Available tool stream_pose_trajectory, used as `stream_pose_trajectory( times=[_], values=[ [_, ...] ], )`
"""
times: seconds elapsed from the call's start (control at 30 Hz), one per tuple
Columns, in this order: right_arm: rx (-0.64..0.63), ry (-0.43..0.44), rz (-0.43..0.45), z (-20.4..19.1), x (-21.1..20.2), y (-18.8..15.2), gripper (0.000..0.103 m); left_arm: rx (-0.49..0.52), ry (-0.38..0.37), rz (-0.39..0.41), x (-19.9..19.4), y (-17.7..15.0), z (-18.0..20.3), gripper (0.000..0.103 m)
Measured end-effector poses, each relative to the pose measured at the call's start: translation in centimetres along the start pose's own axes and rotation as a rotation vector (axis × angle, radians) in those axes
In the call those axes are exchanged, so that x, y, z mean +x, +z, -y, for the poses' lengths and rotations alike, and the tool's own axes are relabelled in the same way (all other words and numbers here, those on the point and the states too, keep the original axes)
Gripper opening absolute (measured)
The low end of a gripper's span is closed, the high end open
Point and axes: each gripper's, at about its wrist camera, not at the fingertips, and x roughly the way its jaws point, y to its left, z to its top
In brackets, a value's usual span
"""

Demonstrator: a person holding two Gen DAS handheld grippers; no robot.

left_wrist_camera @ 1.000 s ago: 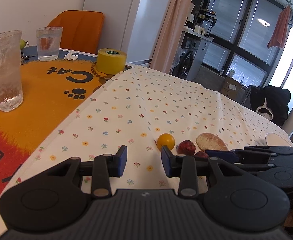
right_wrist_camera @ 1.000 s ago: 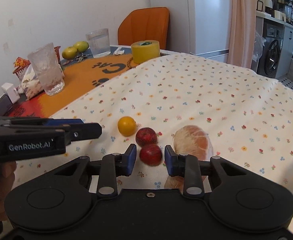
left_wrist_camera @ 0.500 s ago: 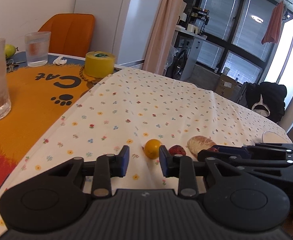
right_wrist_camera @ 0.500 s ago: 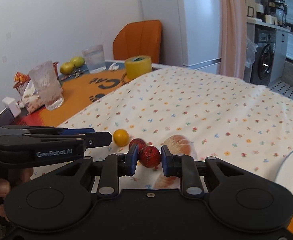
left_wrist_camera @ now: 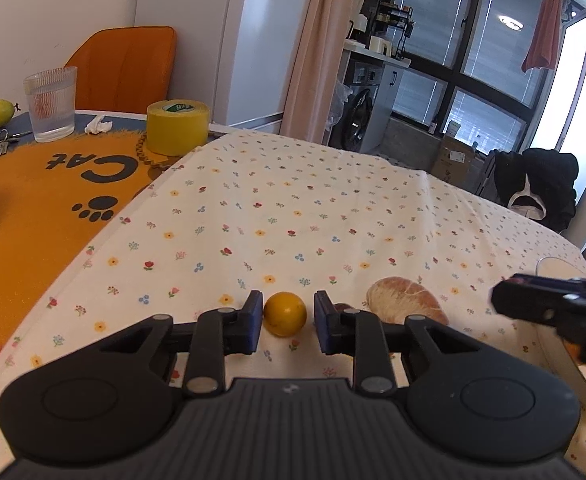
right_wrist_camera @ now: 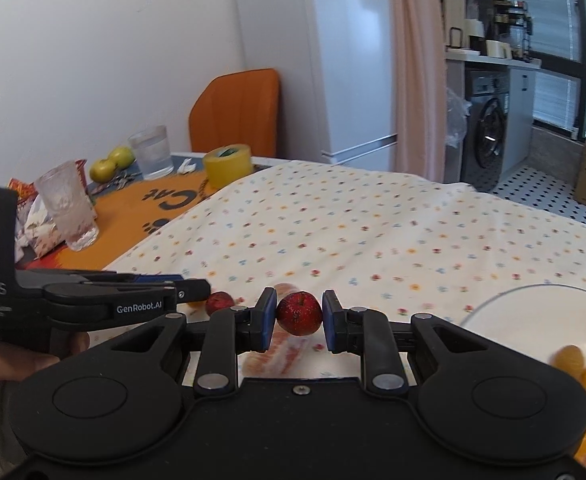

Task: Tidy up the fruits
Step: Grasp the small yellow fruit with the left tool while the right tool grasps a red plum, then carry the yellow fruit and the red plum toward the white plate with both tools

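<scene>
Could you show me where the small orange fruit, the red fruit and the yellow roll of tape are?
small orange fruit (left_wrist_camera: 284,313), left wrist view, middle of its skin.
red fruit (right_wrist_camera: 299,313), right wrist view, front face, between the right gripper's fingers.
yellow roll of tape (left_wrist_camera: 177,130), left wrist view, its side wall.

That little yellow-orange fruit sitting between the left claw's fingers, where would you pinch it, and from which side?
Across its widest middle, one pad on each flank. The yellow-orange fruit is a small smooth ball resting on the floral tablecloth, so an off-centre pinch would probably squirt it out. Come in low and level from the near side, as the open left gripper is already lined up.
</scene>
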Motion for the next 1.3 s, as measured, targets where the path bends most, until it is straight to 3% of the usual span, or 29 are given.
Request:
stream_pose_trajectory(
  times=[0.07,0.4,1.3],
  values=[
    [0.009,-0.009,0.007,0.4,-0.5,-0.1,0.023,-0.002,0.002,-0.013,0.3,-0.2,-0.1,0.022],
    [0.037,-0.034,0.033,1.9,-2.6,-0.7,0.023,0.018,-0.014,0.028,-1.9,0.4,1.4,0.022],
    [0.159,-0.176,0.07,7.8,-8.8,-4.4,0.023,0.134,-0.203,0.073,-4.7,0.1,10.6,0.022]
  ],
)
